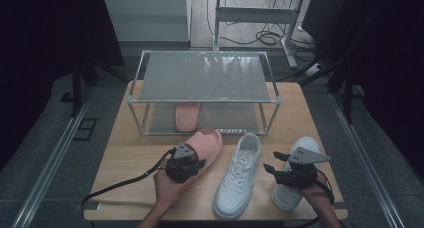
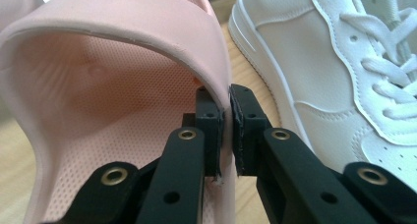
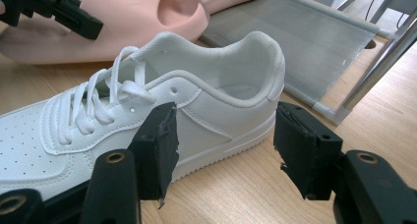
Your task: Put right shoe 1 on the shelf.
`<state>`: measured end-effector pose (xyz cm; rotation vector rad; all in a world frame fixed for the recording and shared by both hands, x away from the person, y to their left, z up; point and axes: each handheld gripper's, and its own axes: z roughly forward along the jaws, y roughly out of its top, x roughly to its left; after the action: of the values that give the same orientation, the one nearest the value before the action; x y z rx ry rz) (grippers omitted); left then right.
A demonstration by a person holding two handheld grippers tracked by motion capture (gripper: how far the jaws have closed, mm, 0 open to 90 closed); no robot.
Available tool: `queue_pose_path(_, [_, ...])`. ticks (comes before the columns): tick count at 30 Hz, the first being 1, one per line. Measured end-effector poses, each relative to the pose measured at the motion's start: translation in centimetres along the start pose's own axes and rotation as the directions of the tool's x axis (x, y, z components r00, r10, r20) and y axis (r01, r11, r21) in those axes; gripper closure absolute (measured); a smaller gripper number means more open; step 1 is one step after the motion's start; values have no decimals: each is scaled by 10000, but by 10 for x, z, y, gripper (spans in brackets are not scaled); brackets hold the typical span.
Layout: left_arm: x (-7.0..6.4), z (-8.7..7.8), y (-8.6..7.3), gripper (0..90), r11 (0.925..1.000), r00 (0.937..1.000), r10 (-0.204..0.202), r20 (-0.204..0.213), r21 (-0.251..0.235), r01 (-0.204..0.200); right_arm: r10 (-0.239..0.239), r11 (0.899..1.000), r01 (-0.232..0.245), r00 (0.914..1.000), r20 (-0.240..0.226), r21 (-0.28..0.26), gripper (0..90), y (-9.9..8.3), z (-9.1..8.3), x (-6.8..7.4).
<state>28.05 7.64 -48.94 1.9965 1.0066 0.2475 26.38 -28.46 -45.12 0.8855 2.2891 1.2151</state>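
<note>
A pink slipper (image 1: 207, 143) lies on the table in front of the rack. My left gripper (image 1: 196, 164) is shut on the edge of its strap. In the left gripper view the jaws (image 2: 227, 98) pinch the strap rim of the pink slipper (image 2: 113, 86). A white sneaker (image 1: 240, 175) lies in the middle of the table, toe toward me. My right gripper (image 1: 274, 163) stands open to its right, over a second white sneaker (image 1: 305, 145). In the right gripper view the open gripper (image 3: 226, 130) points at the heel side of the middle sneaker (image 3: 196, 101), without touching it.
A two-shelf metal rack (image 1: 205, 78) stands at the back of the wooden table (image 1: 130, 158). A second pink slipper (image 1: 187, 116) rests on its lower shelf. The right gripper view takes in the rack's lower shelf (image 3: 305, 37) and my left gripper (image 3: 59, 10).
</note>
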Motion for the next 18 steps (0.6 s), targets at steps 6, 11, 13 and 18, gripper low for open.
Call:
queue_pose_path(6, [-8, -2, 16, 834, 9992, 9998, 176, 138, -365, -171, -16, 10000, 16, 10000, 5, -56, 426, 0, -2, 0])
queue_pose_path(11, [-6, 4, 25, 835, 9991, 9998, 119, 148, -414, -113, 15, 9999, -14, 10000, 28, -104, 426, 1, -3, -1])
queue_pose_path(13, [-8, 8, 30, 831, 9992, 9995, 133, 290, -375, -122, 4, 10000, -4, 10000, 22, -85, 426, 1, -2, -1])
queue_pose_path(18, [-15, 16, 39, 833, 9990, 9985, 344, 414, -315, -331, -46, 10000, 46, 10000, 5, -72, 426, 1, -2, 0])
